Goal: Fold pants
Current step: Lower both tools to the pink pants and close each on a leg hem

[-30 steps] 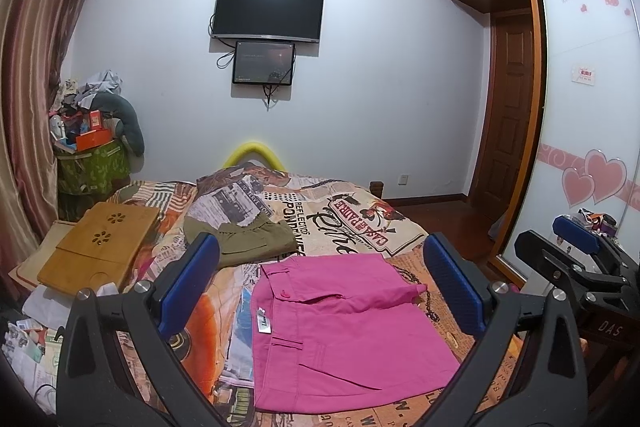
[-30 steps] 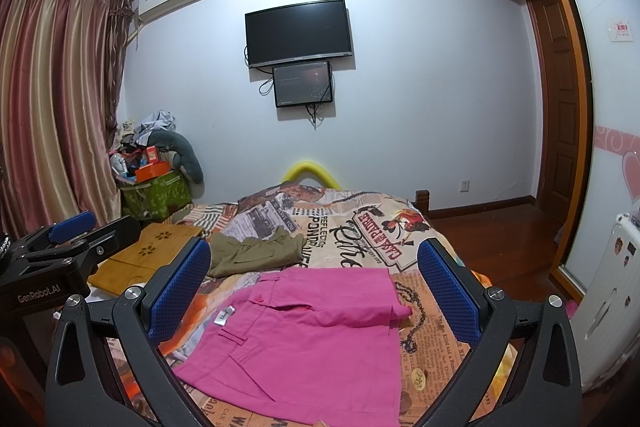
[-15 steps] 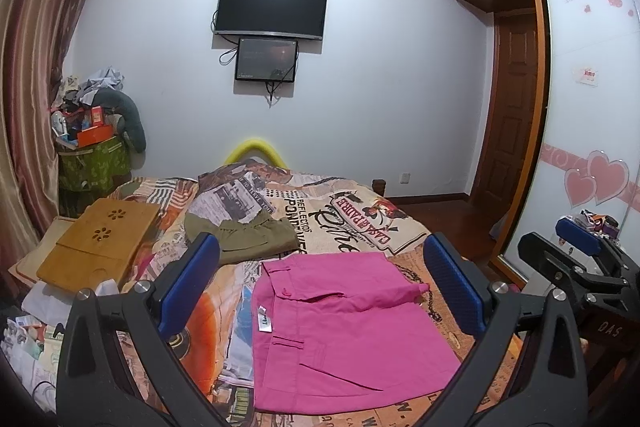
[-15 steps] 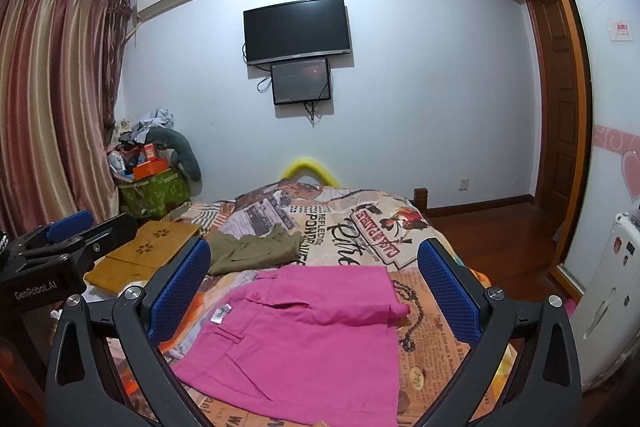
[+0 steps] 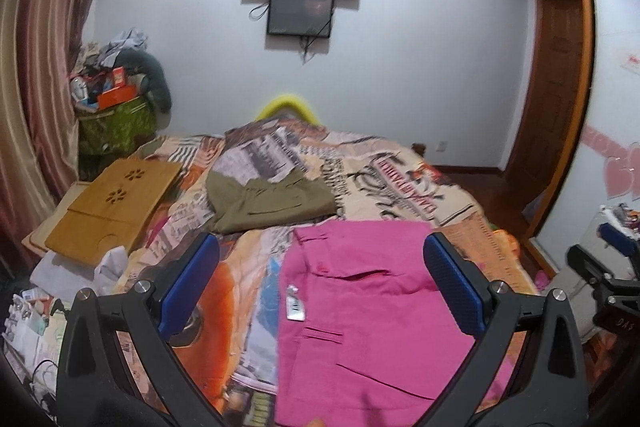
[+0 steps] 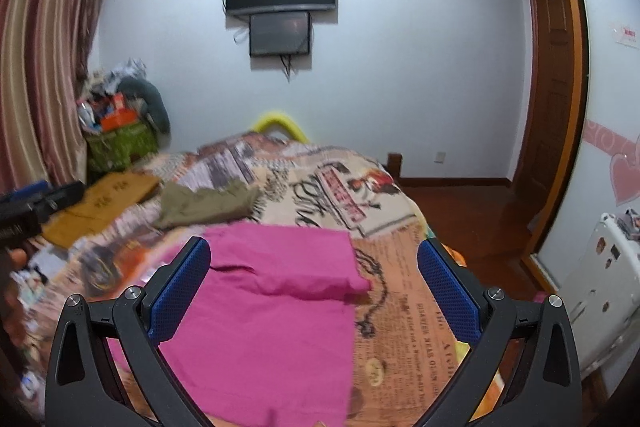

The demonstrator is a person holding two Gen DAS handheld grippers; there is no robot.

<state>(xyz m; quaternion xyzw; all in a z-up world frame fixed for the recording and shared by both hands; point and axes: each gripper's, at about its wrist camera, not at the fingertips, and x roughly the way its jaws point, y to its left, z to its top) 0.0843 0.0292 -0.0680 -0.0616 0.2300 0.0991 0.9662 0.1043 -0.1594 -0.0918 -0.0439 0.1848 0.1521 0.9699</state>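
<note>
Both hand-held grippers have dipped closer over the pink pants [image 5: 372, 311], which lie partly folded on the bed [image 5: 400, 183]. Left hand-held gripper [image 5: 320, 287] and right hand-held gripper [image 6: 314, 291] gape wide, empty, suggesting another fold comes next.

Little could be read. In the left wrist view, the right claw [image 5: 612, 279] at 4 o'clock bore the letters "DAS". The bedspread [image 6: 404, 311] carried newspaper-style print at 5 o'clock, with "DISASTER NEAR OUR" only roughly legible; its other lettering was too blurred.
</note>
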